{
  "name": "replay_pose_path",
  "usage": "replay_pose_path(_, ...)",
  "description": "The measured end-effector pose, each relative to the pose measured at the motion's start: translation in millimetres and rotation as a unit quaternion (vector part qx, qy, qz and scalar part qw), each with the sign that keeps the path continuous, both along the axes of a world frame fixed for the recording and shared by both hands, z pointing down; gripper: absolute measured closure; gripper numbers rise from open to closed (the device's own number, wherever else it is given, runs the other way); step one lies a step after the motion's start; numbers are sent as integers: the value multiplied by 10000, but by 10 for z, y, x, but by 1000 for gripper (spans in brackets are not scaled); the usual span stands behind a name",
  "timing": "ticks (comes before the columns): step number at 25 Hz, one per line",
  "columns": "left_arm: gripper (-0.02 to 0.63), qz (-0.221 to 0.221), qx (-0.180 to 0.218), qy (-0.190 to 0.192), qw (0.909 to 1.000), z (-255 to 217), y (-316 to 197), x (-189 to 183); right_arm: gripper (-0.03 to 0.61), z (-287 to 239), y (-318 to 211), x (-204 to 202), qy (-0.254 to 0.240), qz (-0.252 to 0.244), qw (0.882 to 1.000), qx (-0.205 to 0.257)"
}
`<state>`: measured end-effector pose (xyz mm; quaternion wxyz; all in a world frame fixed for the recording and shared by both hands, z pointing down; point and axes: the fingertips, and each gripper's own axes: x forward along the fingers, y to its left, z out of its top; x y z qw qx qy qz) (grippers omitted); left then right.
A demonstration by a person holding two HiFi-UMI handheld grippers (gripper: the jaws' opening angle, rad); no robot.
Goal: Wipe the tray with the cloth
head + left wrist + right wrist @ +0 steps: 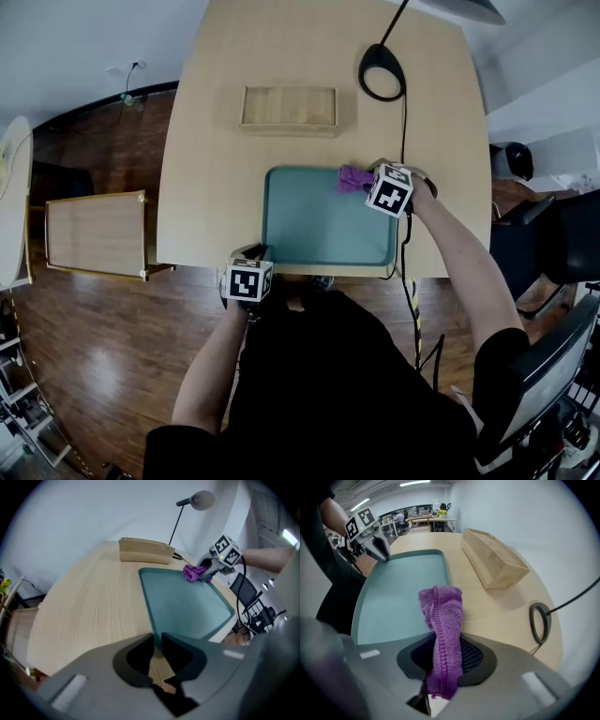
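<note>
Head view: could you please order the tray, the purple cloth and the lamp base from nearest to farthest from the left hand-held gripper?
1. Tray: its near-left corner sits in the left hand-held gripper.
2. Purple cloth: at the tray's far-right corner.
3. Lamp base: beyond the tray, far right.

A purple knitted cloth (pixel 442 620) is clamped between the jaws of the right gripper (pixel 443 662), its free end bunched over the edge of a teal tray (pixel 393 597). The tray is laid on a pale wooden tabletop (pixel 497 609). The left gripper (pixel 382 555) is seen at its far corner. A wooden box (pixel 494 559) and a black ring-shaped lamp base (pixel 538 623) are set beside the tray.
</note>
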<state>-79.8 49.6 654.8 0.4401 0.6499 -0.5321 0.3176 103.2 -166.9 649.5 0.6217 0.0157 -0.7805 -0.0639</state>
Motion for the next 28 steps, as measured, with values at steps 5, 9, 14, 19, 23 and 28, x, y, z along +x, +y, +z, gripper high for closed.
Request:
replay_pose_path(5,535,-35,-22,7,10000,8,-5,2,477,-2,54,6,50,-178,9998,57)
replay_pose_path(9,535,-39,-61,43,10000,16,-3,0,477,21,486,141,18,-148,9996,-247)
replay_pose_path(14,535,30,-167,47,9998,27,9,-9,476,51,1080,313,16,-166,9994,-310)
replay_pose_path(19,535,90,-209,251,9994,71,-1,24,476,61,1601,461,42,-88,9978,-655)
replay_pose_path(23,538,148,-214,320,9991,83,-1,44,476,58,1931,536,-9,-300,9945,-1003)
replay_pose_path(28,538,132,-221,213,9994,57,6,27,476,76,1768,555,-205,-89,9944,-1035)
